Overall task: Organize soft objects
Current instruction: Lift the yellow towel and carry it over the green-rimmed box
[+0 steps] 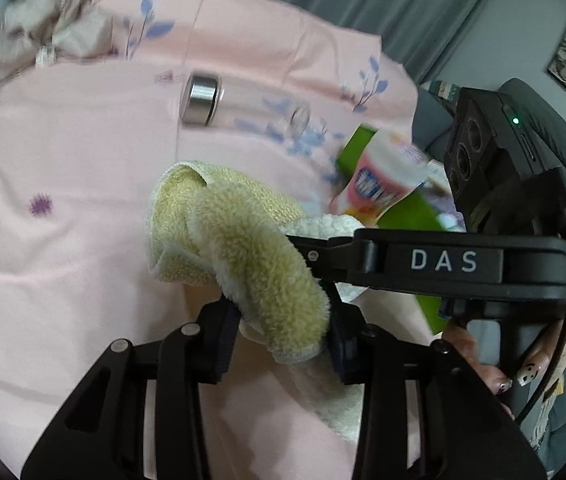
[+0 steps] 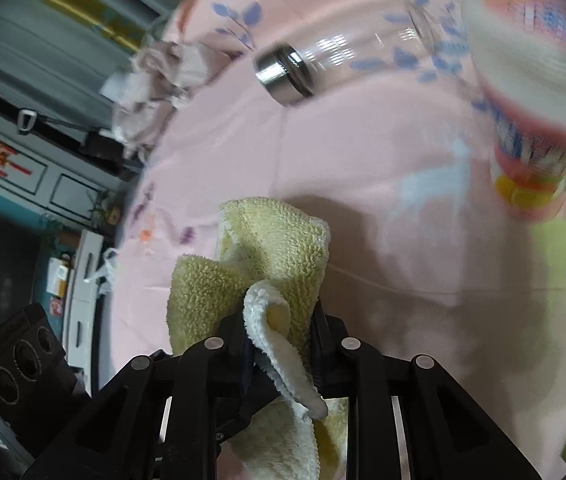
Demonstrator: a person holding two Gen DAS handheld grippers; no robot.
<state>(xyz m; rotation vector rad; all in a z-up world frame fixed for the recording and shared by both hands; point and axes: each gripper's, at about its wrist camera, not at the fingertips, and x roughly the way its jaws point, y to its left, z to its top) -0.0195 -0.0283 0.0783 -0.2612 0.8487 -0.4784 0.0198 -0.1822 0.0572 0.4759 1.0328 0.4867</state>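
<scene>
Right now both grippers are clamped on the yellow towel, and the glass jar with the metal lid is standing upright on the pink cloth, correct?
Not quite. The glass jar lies on its side on the pink cloth, as the left wrist view shows. Both the left gripper and right gripper do clamp the yellow towel.

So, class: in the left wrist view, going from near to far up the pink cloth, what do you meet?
Left gripper → yellow towel → clear bottle with a metal cap → crumpled pale cloth.

Both wrist cameras look steeply down, close, sharing the yellow towel [image 1: 243, 248] and pink cloth [image 2: 363, 160].
</scene>
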